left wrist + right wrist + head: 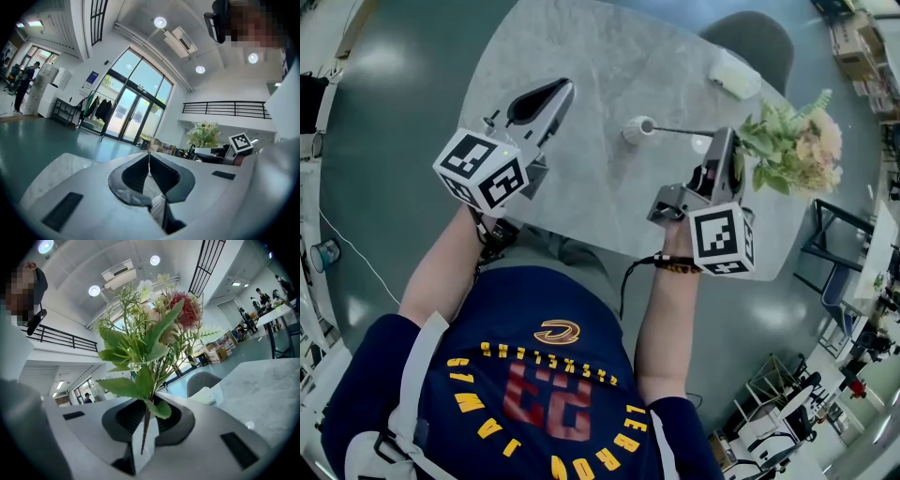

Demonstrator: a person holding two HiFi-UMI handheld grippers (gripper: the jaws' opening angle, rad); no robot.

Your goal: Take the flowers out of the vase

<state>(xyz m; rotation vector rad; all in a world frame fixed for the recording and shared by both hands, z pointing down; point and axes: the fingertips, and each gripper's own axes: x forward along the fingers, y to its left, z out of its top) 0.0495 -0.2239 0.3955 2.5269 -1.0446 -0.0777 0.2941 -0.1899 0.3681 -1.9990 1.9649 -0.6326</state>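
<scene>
A pale marble tabletop [609, 56] stands on a grey floor in a bright, high-ceilinged hall. The right claw [149, 417] is nearly closed and pinches the thin stems of the flowers [154, 329] low down. The leaves and blooms fan out just past its jaws. In the head view the bunch hangs out by the tabletop's right edge, and a single dark stem line runs from the claw back toward the small white vase [636, 129]. Whether its tip has cleared the mouth cannot be told. The left claw [149, 165] is closed on nothing and hovers apart from the vase. To do the step well, the person should likely draw the bunch along the stem's own line, with a firm pinch, until the tip is plainly free. A sideways drag could topple so light a vase.
</scene>
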